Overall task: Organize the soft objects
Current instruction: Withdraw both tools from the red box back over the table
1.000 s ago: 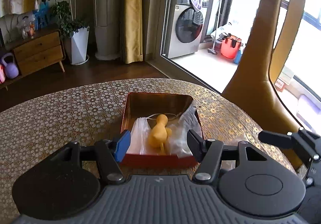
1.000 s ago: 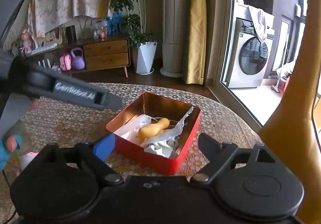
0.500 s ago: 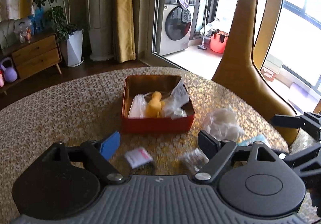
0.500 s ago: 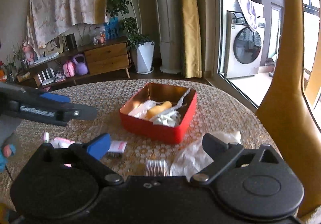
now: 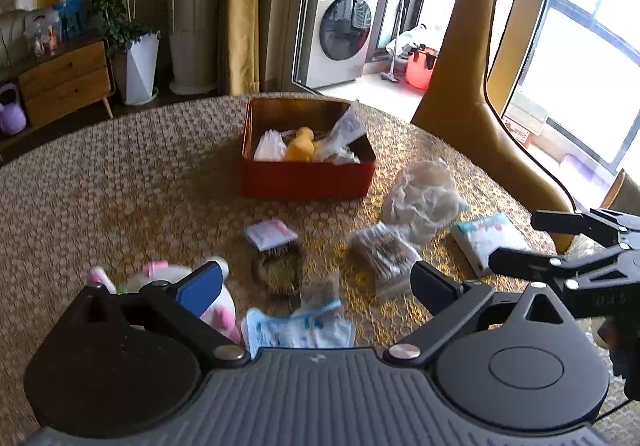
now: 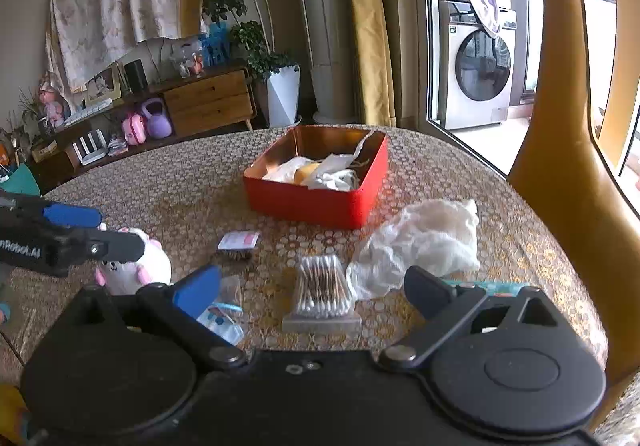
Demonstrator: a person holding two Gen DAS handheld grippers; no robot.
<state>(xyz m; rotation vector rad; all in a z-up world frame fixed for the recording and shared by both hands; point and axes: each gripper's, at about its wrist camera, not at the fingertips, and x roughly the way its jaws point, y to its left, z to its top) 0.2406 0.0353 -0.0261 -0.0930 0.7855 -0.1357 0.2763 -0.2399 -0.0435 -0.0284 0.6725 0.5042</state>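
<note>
A red tin box stands mid-table with a yellow soft toy and clear bags inside. In front of it lie a crumpled white bag, a pack of cotton swabs, a tissue pack, a small pink sachet, a blue-white packet and a white plush with pink ears. My left gripper hovers over the near items, its jaws opening with nothing between them. My right gripper is open and empty above the swabs.
The round table has a patterned cloth. A tan chair back rises at its far right edge. A dark bundle lies by the sachet. Each gripper shows at the edge of the other's view.
Both grippers have drawn back from the red box, so the loose items in front of it have come into view. The left jaws have spread wider.
</note>
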